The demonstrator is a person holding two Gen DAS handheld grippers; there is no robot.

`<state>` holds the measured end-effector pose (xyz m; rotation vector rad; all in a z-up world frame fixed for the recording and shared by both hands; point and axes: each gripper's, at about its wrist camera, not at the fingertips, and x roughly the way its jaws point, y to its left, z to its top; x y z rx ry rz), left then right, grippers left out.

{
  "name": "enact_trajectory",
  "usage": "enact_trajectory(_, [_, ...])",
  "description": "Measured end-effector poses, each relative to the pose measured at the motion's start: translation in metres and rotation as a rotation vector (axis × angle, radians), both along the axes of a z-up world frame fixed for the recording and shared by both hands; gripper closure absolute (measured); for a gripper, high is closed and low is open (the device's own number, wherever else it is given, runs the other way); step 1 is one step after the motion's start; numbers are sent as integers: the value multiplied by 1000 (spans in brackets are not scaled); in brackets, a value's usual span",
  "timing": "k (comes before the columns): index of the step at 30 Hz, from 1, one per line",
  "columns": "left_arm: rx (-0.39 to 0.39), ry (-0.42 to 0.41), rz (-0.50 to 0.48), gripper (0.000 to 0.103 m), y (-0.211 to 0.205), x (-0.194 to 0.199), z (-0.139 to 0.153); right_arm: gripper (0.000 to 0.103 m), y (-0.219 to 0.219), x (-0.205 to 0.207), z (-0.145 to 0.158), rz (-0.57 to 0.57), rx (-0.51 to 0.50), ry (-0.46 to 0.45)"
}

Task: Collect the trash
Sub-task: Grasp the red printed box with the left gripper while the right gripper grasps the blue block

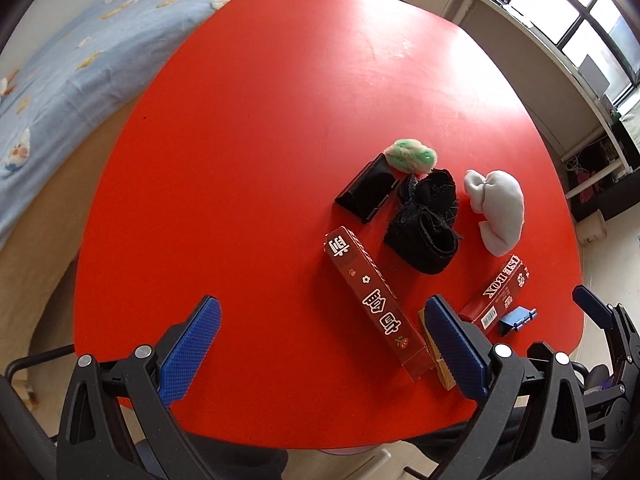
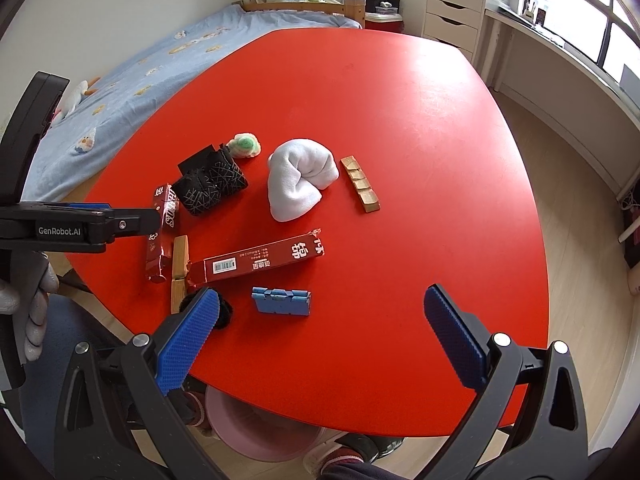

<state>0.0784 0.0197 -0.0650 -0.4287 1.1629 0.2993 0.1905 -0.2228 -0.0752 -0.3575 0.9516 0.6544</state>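
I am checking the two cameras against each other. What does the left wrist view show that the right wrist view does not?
Only the left wrist view shows the black tray's glossy inside. Only the right wrist view shows the ridged wooden block right of the white cloth bundle, the pink bin under the red table, and a gloved hand. Both show the two red cartons, the blue block, the black bundle and open fingers.

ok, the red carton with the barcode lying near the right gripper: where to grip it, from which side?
Take the red carton across its narrow width near the middle, coming straight down with the right gripper, which is open. It lies flat and long, with its long sides clear around mid-length. Avoid the torn left end, crowded by the wooden piece, and the ragged right end, likely to crumple.
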Motion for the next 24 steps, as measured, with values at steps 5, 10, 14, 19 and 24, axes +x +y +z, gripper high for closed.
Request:
enact_trajectory(5, [46, 18, 16, 6, -1, 7, -8, 3, -1, 2, -5, -1, 6, 8])
enact_trajectory(10, [114, 39, 9, 12, -4, 9, -9, 10, 3, 4, -9, 4, 7, 16])
enact_trajectory(14, [153, 46, 5, 21, -14, 13, -6, 18, 6, 5, -14, 9, 4, 27])
enact_trajectory(19, [155, 31, -26, 55, -25, 12, 4, 39, 9, 3, -15, 21, 12, 38])
enact_trajectory(24, [120, 5, -55, 83, -26, 7, 8, 63, 12, 0, -18, 44, 20, 55])
